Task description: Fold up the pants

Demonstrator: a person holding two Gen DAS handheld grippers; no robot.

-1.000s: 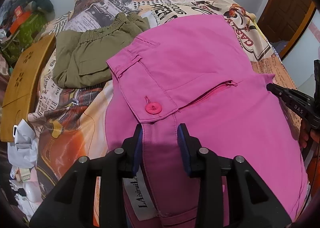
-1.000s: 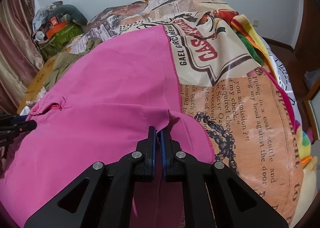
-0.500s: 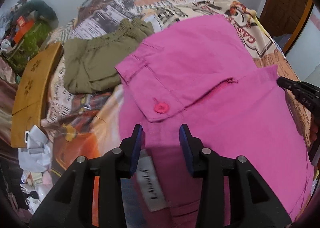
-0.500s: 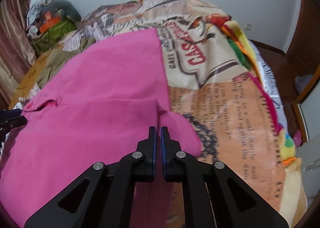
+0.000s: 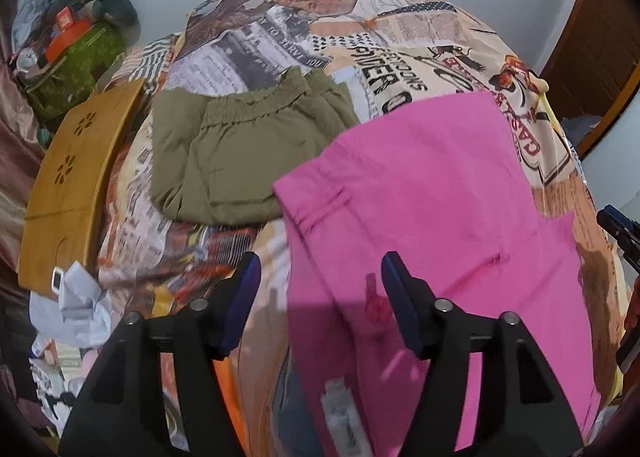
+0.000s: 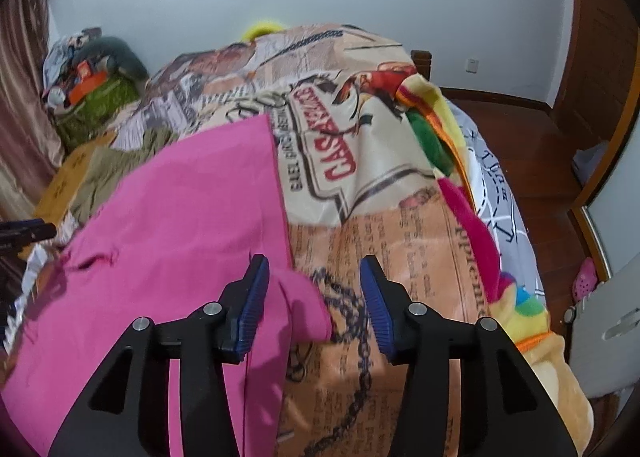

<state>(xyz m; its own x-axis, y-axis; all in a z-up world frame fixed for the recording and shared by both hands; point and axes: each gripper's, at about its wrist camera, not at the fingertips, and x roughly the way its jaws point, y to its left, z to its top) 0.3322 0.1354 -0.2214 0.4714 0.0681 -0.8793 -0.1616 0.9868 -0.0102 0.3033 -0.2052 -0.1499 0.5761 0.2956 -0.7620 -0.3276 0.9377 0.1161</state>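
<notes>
The left hand-held gripper point(image 5: 320, 297) is seen spread, its jaws just opened, nothing pinched; the right hand-held gripper point(image 6: 314, 289) likewise. The pink pants point(image 5: 432, 193) are laid flat on the bed point(image 6: 400, 249) below both, long axis running from near to far, waistband edge nearer the left one.

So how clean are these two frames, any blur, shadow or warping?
Left wrist: near end of the pink pants smeared, white label unreadable, left gripper shadowing the fabric. Right wrist: mild blur at the pants' edge, printed bedspread text soft. Both: heavy fisheye bulge, dark corners.
</notes>
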